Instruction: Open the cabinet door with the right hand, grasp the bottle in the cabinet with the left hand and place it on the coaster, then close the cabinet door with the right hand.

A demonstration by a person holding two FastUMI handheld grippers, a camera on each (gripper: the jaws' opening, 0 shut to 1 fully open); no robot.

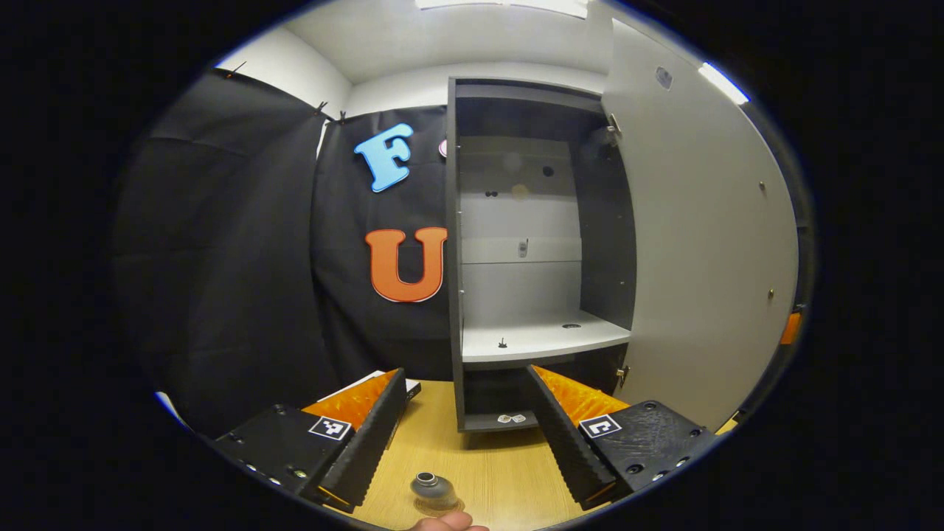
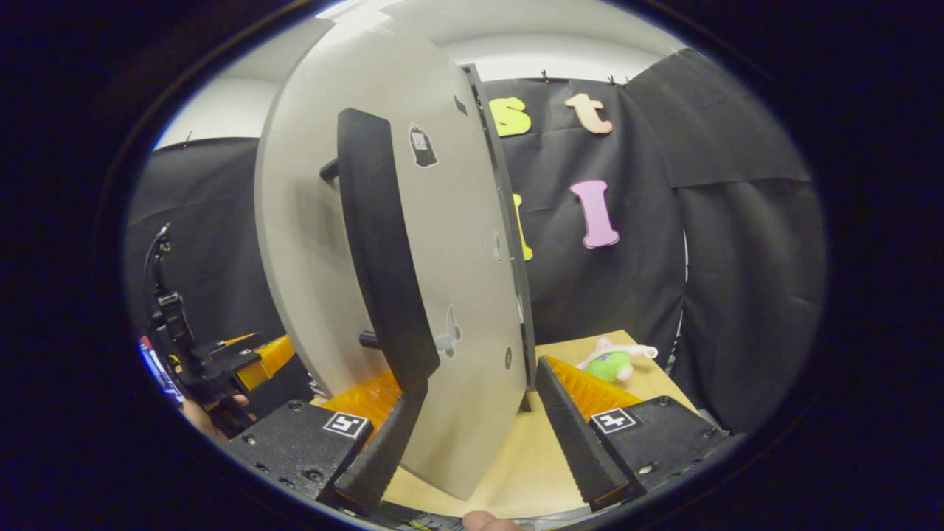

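Bottle point(image 1: 434, 490) on table point(image 1: 509, 472) between parted left gripper point(image 1: 466, 435) fingers, before open cabinet point(image 1: 531, 243).

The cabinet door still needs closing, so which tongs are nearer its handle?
Right. The right tongs sit open at the handle on the door; the left tongs face the open cabinet, off the door's inner side.

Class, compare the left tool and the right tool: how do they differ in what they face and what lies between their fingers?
The left tool faces the open cabinet's inside; the right tool faces the door's outer side and handle. The left tool's fingers frame the table and the bottle; the right tool's fingers straddle the door's lower edge. Both are open.
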